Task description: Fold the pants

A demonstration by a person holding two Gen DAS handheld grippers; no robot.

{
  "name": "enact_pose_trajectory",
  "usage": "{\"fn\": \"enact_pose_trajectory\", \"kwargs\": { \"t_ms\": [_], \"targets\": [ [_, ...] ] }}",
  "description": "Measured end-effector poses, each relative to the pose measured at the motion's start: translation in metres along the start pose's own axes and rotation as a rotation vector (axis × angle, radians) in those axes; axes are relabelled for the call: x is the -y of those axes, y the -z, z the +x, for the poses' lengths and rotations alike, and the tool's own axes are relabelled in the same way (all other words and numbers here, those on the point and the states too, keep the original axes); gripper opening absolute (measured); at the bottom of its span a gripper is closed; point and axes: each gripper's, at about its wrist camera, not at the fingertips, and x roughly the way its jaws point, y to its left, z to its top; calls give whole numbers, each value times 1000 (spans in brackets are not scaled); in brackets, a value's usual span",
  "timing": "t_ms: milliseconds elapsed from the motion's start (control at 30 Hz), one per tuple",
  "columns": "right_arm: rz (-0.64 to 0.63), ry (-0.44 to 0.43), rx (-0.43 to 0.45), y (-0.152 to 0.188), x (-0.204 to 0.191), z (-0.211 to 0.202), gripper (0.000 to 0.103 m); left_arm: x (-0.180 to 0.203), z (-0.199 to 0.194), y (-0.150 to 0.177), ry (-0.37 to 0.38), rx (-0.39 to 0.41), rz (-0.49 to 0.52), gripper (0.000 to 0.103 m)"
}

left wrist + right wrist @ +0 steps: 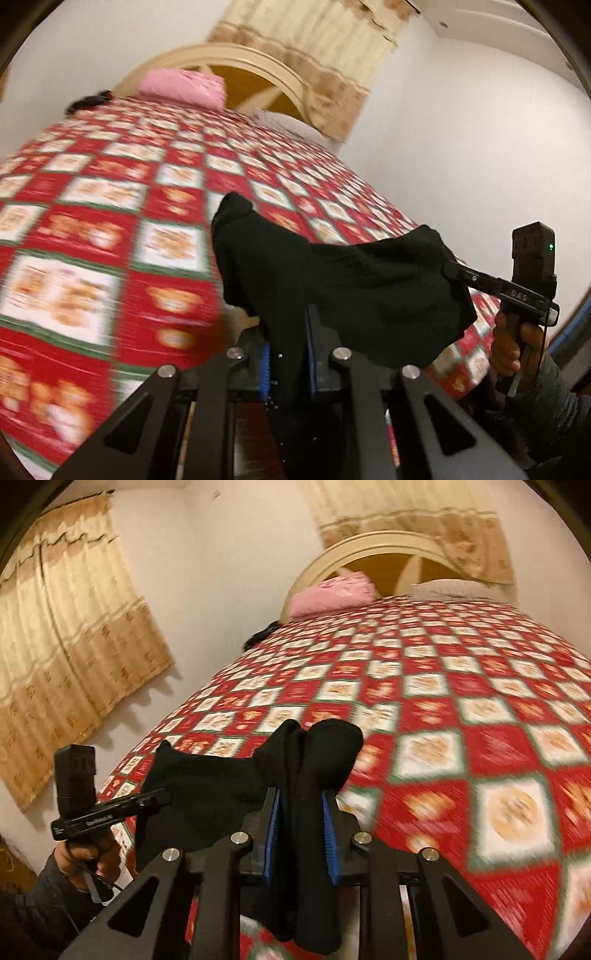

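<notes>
Black pants point(332, 280) hang stretched between my two grippers above the bed. In the left wrist view my left gripper point(288, 354) is shut on one bunched end of the cloth, which is pinched between its blue pads point(265, 365). To the right, a hand holds my right gripper point(452, 269), which is clamped on the other end. The right wrist view shows the right gripper point(301, 805) shut on a thick fold of the pants point(207, 786), with cloth bulging above its pads and hanging below them. My left gripper point(159, 797) grips the far corner there.
A red and white checked bedspread point(110, 221) covers the bed under the pants. A pink pillow point(332, 590), a grey pillow point(450, 589) and a small dark object point(262, 633) lie by the cream headboard point(258, 62). Beige curtains point(66, 646) hang on the white walls.
</notes>
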Motion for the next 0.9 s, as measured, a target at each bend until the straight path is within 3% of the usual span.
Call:
{"fn": "enact_pose_trajectory", "kwargs": {
  "t_ms": [200, 400, 567, 600, 667, 900],
  "targets": [
    [-64, -86, -50, -38, -42, 88, 22, -60, -21, -11, -163, 39, -56, 16],
    [-48, -91, -120, -48, -55, 168, 22, -99, 2, 5, -242, -19, -108, 17],
    [27, -55, -201, -37, -29, 204, 24, -105, 7, 18, -300, -16, -120, 49],
    [34, -46, -217, -33, -24, 208, 26, -104, 6, 18, -310, -12, -117, 52],
    [41, -43, -225, -30, -20, 212, 33, -106, 6, 18, -339, -16, -122, 68],
    [47, -10, -210, -25, -15, 211, 40, -108, 8, 20, -390, -21, -122, 76]
  ]
}}
